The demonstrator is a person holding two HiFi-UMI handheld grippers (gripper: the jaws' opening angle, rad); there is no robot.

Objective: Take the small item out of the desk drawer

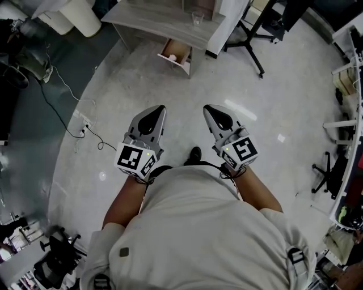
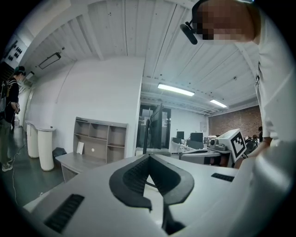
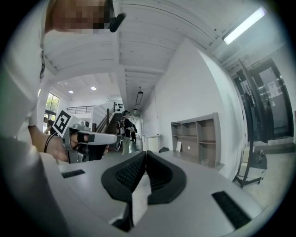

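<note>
The grey desk (image 1: 164, 21) stands far ahead across the floor, and its drawer (image 1: 177, 55) is pulled open. A small pale item (image 1: 172, 57) lies inside the drawer. I hold both grippers at waist height, pointing forward and well short of the desk. The left gripper (image 1: 159, 109) has its jaws shut with nothing between them. The right gripper (image 1: 208, 108) is shut and empty too. In the left gripper view the left gripper (image 2: 148, 159) points at the desk's shelf unit (image 2: 99, 136). In the right gripper view the right gripper (image 3: 145, 155) points past the shelf unit (image 3: 196, 136).
A clear glass (image 1: 197, 18) stands on the desk. A black-legged stand (image 1: 249, 37) is to the desk's right. A white bin (image 1: 76, 16) is at the left. A cable and power strip (image 1: 84, 122) lie on the floor at left. Chairs (image 1: 326, 173) stand at right. A person (image 2: 10, 120) stands far left.
</note>
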